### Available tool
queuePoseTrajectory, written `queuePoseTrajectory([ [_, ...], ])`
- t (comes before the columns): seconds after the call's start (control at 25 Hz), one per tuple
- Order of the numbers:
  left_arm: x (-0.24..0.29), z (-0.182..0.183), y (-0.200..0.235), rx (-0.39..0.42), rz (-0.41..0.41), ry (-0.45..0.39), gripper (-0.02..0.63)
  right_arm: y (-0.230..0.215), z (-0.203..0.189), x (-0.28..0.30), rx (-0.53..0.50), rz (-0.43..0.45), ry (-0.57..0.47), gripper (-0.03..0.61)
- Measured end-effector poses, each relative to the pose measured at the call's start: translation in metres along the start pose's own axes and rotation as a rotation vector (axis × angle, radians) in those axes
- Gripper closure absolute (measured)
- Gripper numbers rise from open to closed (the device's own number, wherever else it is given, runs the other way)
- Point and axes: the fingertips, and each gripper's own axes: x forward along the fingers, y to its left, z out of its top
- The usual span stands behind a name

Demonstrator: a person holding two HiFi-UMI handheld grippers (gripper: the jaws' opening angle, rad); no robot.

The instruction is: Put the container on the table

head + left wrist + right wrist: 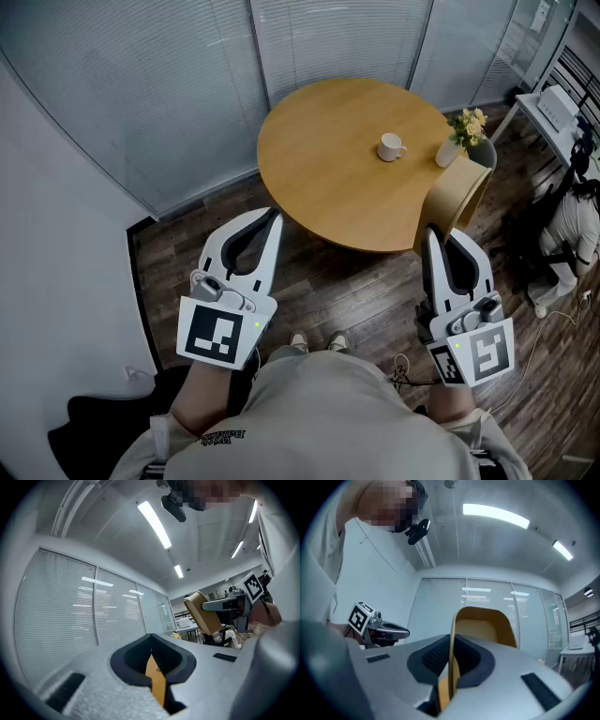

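A tan open container point(457, 192) hangs at the near right edge of the round wooden table point(328, 150). My right gripper point(433, 234) is shut on its near wall. In the right gripper view the thin rim runs between the jaws point(451, 641), with the container's hollow point(487, 630) beyond. My left gripper point(275, 217) is shut on nothing, held over the floor just short of the table's near edge. From the left gripper view point(152, 644) the container point(202, 613) shows at the right, with the right gripper point(234, 603) on it.
On the table stand a white cup point(391, 147) and a white vase point(448, 153) of yellow flowers, close to the container. Glass walls with blinds enclose the far side. A seated person point(572, 225) and a white desk point(553, 108) are at the right.
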Motion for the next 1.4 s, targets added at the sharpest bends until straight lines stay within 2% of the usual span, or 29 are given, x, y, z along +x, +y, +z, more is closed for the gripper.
queuePoseTrajectory([
  [0.2,0.000,0.001,-0.004,-0.003,-0.003,0.003,0.594,-0.001,-0.002,-0.002,0.032,0.013,0.002,0.545],
  [0.64,-0.002,-0.002,-0.014,-0.006,-0.011,0.018,0.593,-0.001,-0.011,-0.008,0.023,0.027,0.048,0.543],
  [1.4,0.026,-0.011,-0.047,-0.007,-0.020,0.045,0.593,-0.039,-0.031,-0.025,0.048,0.031,0.072,0.543],
])
